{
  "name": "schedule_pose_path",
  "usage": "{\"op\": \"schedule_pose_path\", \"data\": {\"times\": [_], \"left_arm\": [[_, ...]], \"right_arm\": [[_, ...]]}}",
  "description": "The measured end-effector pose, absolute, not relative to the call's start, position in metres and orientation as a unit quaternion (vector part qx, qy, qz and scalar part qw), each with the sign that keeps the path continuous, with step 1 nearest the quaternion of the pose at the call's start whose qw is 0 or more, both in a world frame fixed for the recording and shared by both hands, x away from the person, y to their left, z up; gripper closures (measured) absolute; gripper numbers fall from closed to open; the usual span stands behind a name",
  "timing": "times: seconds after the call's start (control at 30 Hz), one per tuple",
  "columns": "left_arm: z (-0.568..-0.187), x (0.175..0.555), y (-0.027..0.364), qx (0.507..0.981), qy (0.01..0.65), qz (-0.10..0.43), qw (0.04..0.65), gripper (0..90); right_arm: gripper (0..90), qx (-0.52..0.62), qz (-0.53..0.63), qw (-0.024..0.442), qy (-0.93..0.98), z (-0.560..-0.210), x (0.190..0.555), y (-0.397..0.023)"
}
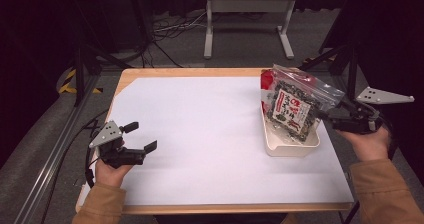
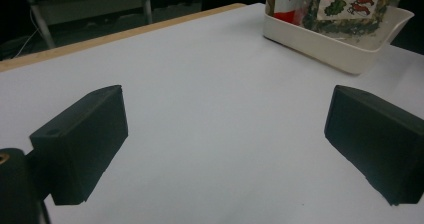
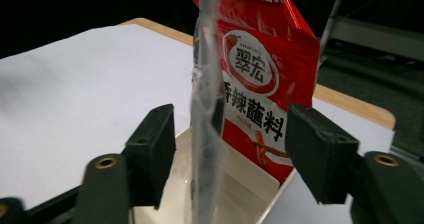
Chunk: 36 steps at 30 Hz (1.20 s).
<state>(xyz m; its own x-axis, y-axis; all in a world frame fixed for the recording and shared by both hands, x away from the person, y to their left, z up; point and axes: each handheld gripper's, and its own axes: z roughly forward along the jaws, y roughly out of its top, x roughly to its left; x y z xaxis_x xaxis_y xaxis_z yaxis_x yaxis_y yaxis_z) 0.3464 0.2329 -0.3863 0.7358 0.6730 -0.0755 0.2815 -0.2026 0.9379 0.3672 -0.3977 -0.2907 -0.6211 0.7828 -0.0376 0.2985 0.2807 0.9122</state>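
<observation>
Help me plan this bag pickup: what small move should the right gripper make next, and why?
Probably close the right gripper. Its jaws stand open on either side of the clear plastic zip bag's edge, which stands upright in the shallow white plastic tray beside the red printed pouch, so nothing is gripped yet.

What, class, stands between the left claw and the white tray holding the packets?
Nothing visible. The left claw, jaws apart, hovers over bare white paper, and that paper runs uninterrupted to the tray. The right claw sits at the tray's other side, jaws either side of the clear packet.
</observation>
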Motion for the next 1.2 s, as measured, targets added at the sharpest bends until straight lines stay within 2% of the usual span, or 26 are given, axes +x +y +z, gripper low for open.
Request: {"op": "schedule_pose_path", "data": {"times": [0.1,0.4,0.83,1.2], "left_arm": [[-0.385,0.341,0.232,0.755,0.313,0.177,0.549,4.1],[-0.383,0.334,0.227,0.761,0.299,0.17,0.55,3.9],[-0.382,0.325,0.226,0.764,0.285,0.165,0.555,3.9],[-0.381,0.323,0.225,0.765,0.28,0.164,0.556,3.8]], "right_arm": [[28.0,0.357,0.489,0.268,0.75,-0.286,0.351,-0.398],[25.8,0.345,0.489,0.293,0.746,-0.284,0.319,-0.395],[22.6,0.294,0.508,0.252,0.769,-0.305,0.305,-0.36],[11.2,0.263,0.542,0.217,0.769,-0.329,0.313,-0.331]]}}
